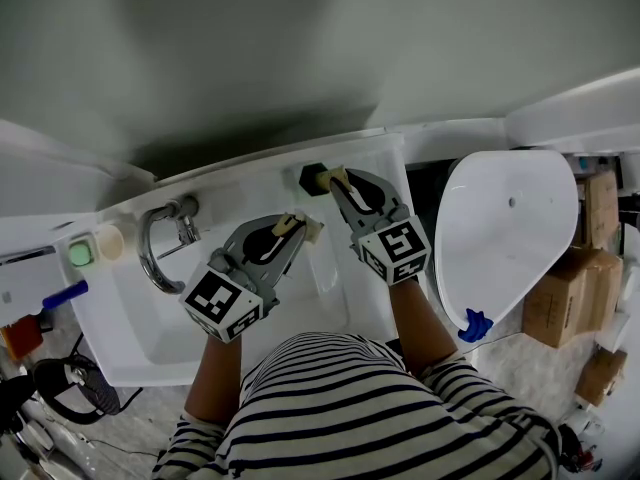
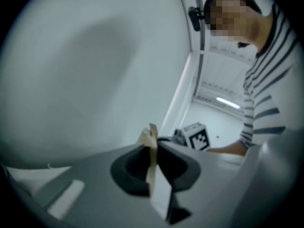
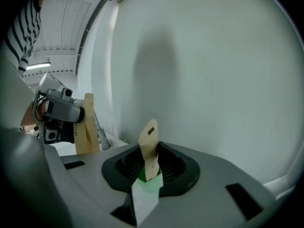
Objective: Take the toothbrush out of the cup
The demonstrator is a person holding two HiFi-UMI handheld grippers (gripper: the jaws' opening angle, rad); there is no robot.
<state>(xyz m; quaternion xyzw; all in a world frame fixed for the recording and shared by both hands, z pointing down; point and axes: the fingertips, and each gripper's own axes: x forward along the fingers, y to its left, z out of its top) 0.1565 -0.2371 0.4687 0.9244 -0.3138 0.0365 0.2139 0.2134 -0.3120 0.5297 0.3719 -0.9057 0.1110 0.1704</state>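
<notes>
White sink (image 1: 120, 318) is seen below, grey wall behind. Right claw (image 3: 149, 132) is clenched on green toothbrush (image 3: 147, 179), tips at dark cup (image 1: 310, 178) on back rim. Left claw (image 2: 150, 137) is clenched, nothing held. Faucet (image 1: 160, 238) is placed well left.

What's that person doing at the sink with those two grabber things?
A person in a striped shirt stands at a white sink, a gripper in each hand. The right gripper is at the dark cup on the back rim, its jaws closed on something green, likely the toothbrush. The left gripper is shut and empty, over the basin.
</notes>
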